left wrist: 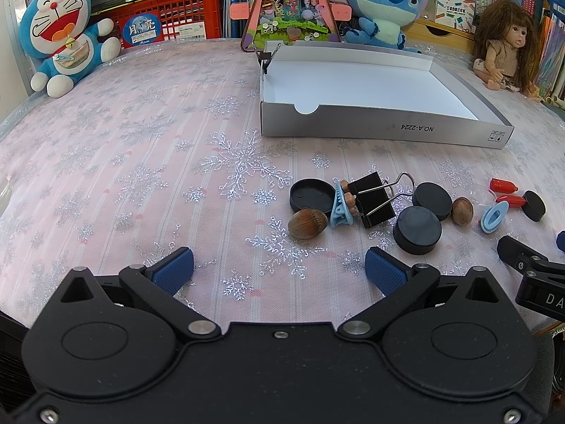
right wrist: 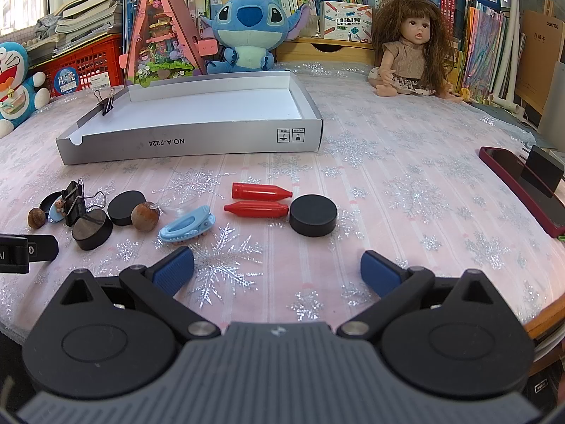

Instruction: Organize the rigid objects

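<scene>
Item: black round plastic puck (right wrist: 313,215), lying on the snowflake-patterned tabletop (right wrist: 388,183) at twelve o'clock of your right tongs (right wrist: 277,270). Both tongs, left tongs (left wrist: 279,270) included, are gaping empty. Likely stiff, slick; pinch its rim.

Worktop covering (right wrist: 370,176): pink woven cloth with glittery silver snowflakes, fine ribbed texture. Shallow grey cardboard box (right wrist: 190,143): matt outside, smooth white paper lining. Round black discs (right wrist: 313,215): matt plastic. Two red bullet-shaped caps (right wrist: 259,191): glossy plastic. Black binder clip (left wrist: 374,199): painted metal, bright wire handles. Brown nuts (left wrist: 307,223): smooth, faintly shiny shell (apparently natural). Tool pads (right wrist: 174,272): blue, finely textured.
</scene>
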`<state>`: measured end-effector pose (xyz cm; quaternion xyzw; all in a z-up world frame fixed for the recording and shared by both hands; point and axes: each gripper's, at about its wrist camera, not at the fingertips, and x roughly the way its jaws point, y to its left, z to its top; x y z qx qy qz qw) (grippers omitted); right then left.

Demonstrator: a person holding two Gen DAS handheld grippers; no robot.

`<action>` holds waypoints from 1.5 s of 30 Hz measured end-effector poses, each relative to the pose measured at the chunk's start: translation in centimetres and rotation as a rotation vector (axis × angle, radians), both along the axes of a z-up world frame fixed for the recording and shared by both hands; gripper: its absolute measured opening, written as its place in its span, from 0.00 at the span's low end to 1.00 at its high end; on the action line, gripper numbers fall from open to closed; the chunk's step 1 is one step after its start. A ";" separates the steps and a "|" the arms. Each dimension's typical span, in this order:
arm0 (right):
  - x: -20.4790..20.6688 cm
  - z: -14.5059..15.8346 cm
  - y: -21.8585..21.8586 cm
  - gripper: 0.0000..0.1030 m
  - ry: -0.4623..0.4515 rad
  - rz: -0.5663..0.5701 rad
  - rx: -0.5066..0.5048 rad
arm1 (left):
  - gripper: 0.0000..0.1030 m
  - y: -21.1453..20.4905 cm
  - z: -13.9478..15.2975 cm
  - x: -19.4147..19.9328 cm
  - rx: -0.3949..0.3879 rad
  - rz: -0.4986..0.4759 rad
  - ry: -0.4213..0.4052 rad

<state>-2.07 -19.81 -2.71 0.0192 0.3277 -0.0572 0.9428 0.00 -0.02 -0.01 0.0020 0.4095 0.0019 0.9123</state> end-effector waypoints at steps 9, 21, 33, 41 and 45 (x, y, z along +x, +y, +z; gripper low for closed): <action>0.0 0.0 0.0 1.00 0.000 0.000 0.000 | 1.00 0.0 0.0 0.0 0.000 0.000 0.000; 0.0 0.0 0.0 1.00 0.000 0.000 0.000 | 1.00 0.0 0.0 0.0 0.000 0.000 0.000; 0.0 0.0 0.0 1.00 0.000 0.000 0.000 | 1.00 0.0 0.0 0.0 0.000 0.003 -0.004; -0.3 -0.1 -0.2 1.00 -0.023 0.033 -0.002 | 1.00 0.4 -0.2 0.0 0.001 -0.007 -0.024; -0.3 -0.4 -0.2 1.00 -0.051 0.038 -0.004 | 1.00 1.0 -0.3 0.1 0.000 -0.016 -0.043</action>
